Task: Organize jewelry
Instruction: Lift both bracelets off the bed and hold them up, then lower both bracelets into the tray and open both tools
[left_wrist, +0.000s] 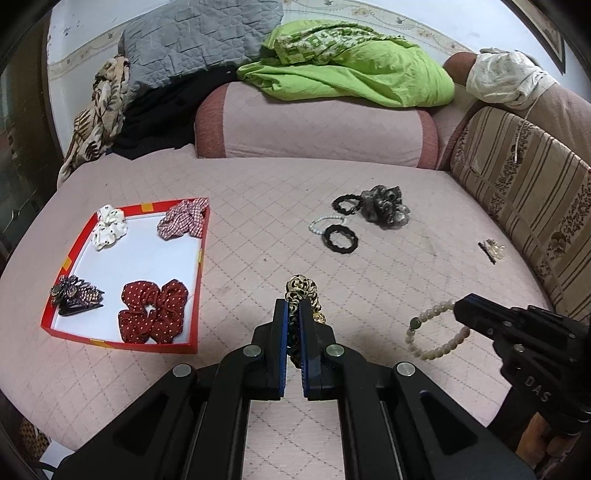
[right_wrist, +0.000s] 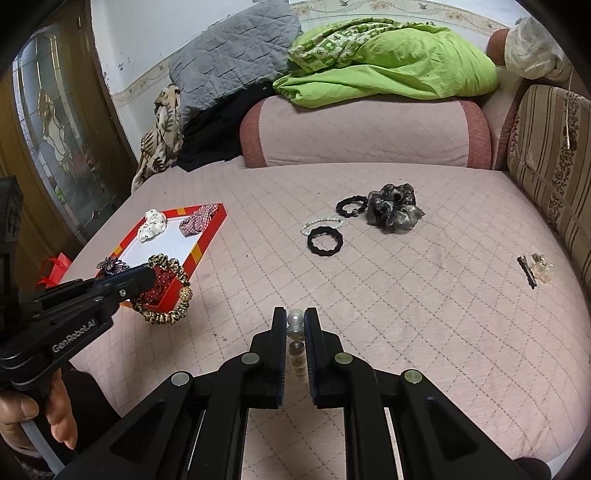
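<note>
Bed, pink quilt. Left hand-held gripper clamps leopard scrunchie; right hand-held gripper clamps bead bracelet. Carry each over the red tray at centre left before letting go.

I see a red tray with a white floor, holding a red white-dotted scrunchie. My leopard-print scrunchie looks gold-black, perhaps.

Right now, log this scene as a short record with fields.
surface: pink quilted bed
left gripper: shut on leopard-print scrunchie
right gripper: shut on beaded bracelet
red tray: white, checked and red dotted scrunchies, plus a hair claw
still on bed: two black hair ties, white bead bracelet, grey scrunchie, hair clip
</note>
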